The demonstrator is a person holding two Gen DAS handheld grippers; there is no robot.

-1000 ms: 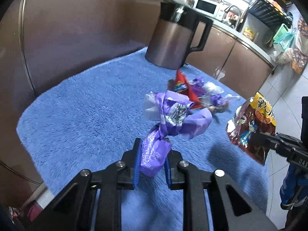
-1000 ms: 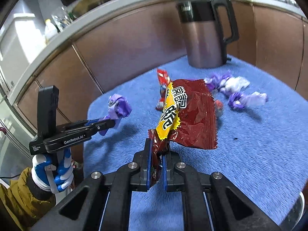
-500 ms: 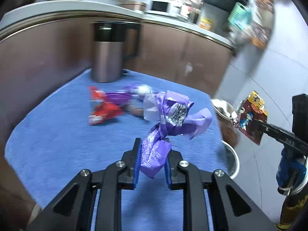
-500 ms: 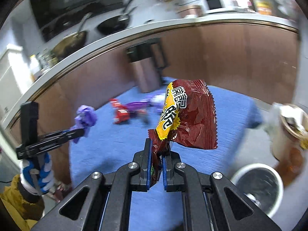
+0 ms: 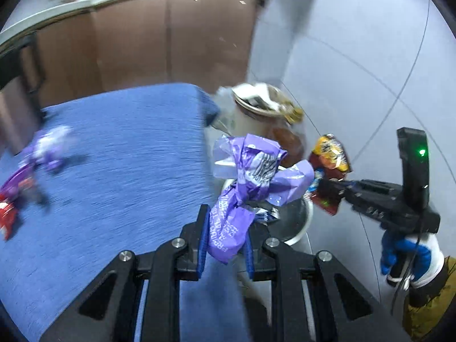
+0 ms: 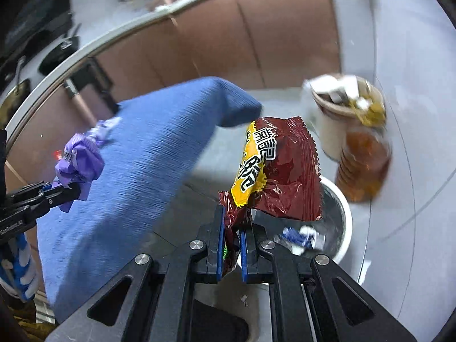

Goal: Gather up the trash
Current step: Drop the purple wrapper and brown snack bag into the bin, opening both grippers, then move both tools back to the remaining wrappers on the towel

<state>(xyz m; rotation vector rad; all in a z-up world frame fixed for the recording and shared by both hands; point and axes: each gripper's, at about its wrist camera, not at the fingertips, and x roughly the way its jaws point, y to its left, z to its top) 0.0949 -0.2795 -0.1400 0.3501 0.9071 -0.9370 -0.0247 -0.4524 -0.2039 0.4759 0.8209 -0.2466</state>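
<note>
The left tongs [image 5: 225, 243] are clamped on a crumpled purple wrapper [image 5: 250, 176], the right tongs [image 6: 230, 245] on a brown snack bag [image 6: 280, 171]. Both hang near a white bin [image 6: 339, 216] beside the blue-covered tabletop [image 6: 136, 154]. Centre each piece over the bin's mouth before releasing; light wrappers could drift past the rim.
</note>
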